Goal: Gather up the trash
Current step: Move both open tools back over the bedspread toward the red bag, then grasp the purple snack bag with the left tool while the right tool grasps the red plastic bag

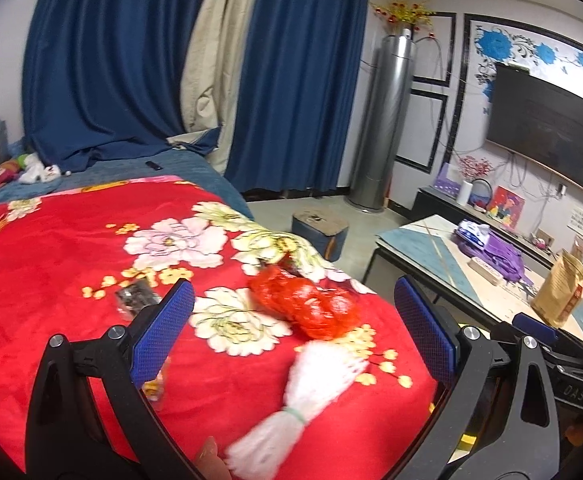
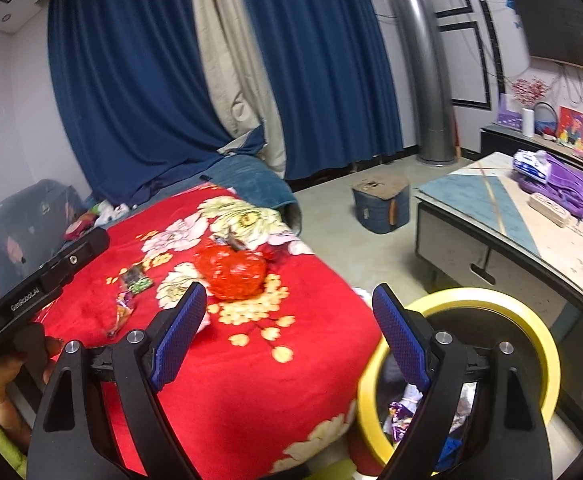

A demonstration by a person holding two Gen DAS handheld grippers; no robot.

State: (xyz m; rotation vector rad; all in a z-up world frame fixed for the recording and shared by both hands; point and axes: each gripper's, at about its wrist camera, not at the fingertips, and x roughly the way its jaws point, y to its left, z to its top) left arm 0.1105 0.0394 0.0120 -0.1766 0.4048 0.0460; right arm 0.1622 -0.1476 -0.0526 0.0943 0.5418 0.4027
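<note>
A crumpled red plastic bag [image 1: 311, 304] [image 2: 231, 274] lies on the red flowered blanket [image 1: 71, 272] [image 2: 243, 380]. A white net wrap [image 1: 299, 396] tied with a green band lies nearer, between the left gripper's fingers. A dark snack wrapper [image 1: 135, 296] [image 2: 135, 280] and a small orange wrapper [image 2: 121, 316] lie to the left. My left gripper [image 1: 295, 332] is open above the white wrap. My right gripper [image 2: 291, 332] is open over the blanket's edge. A yellow-rimmed trash bin [image 2: 531, 332] with wrappers inside stands beside the bed, under the right finger.
A low table [image 1: 431, 240] [image 2: 471, 196] stands to the right with a purple bag [image 2: 563, 184], a tissue pack and a brown paper bag [image 1: 559, 292]. A blue stool [image 2: 379, 204] sits on the floor. Blue curtains, a tower air conditioner and a TV lie beyond.
</note>
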